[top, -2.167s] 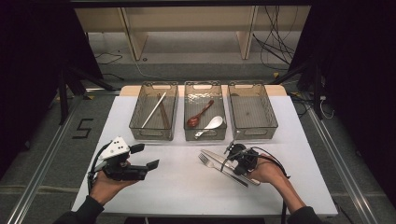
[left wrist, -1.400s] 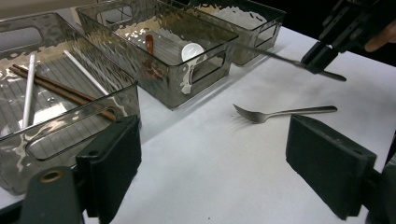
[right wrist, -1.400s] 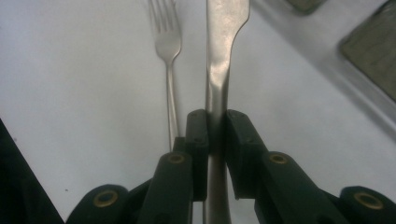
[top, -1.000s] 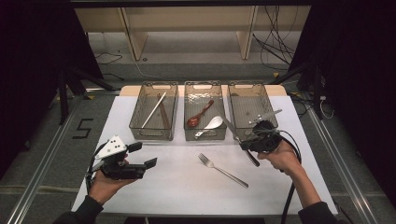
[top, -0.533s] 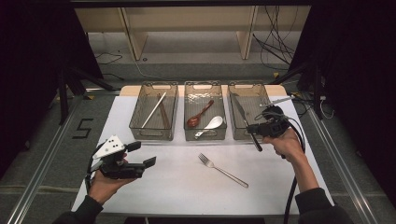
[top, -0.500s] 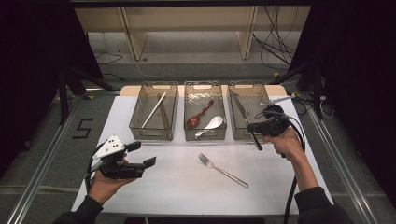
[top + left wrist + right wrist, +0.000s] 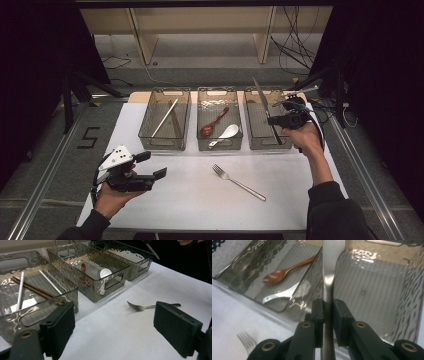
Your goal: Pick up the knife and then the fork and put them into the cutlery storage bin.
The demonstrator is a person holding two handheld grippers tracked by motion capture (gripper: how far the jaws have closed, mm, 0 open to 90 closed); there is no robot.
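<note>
Knife [image 7: 265, 107] is seen clamped between the closed jaws of the right tool [image 7: 276, 120], held above the rightmost of three clear bins [image 7: 286, 142] at the far side of the white counter [image 7: 190, 200]. In the right gripper view the knife [image 7: 329, 270] is gripped along its metal shaft, its long axis running straight away from the tool [image 7: 327, 315] and roughly in line with the long side of the bin [image 7: 374, 285] below, whose ribbed floor lies bare. From the high view the blade is shown tilted up and away toward the bin's far left corner, with the lower end pointing down toward the near rim; whether any part touches the bin cannot be told. The coming move is judged to be a lowering of the knife into this bin, which lies directly beneath the right tool, so little sideways travel should be needed. In the middle bin [image 7: 200, 145] a wooden spoon [image 7: 213, 121] and a white spoon [image 7: 225, 134] are laid side by side, and in the left bin [image 7: 145, 142] chopsticks [image 7: 165, 117] are kept. A fork [image 7: 239, 182] is left on the counter, between the two hands. The left tool [image 7: 150, 167], its jaws wide open and empty, is held low near the counter's near left edge, with the fork [image 7: 150, 306] lying ahead of it.
</note>
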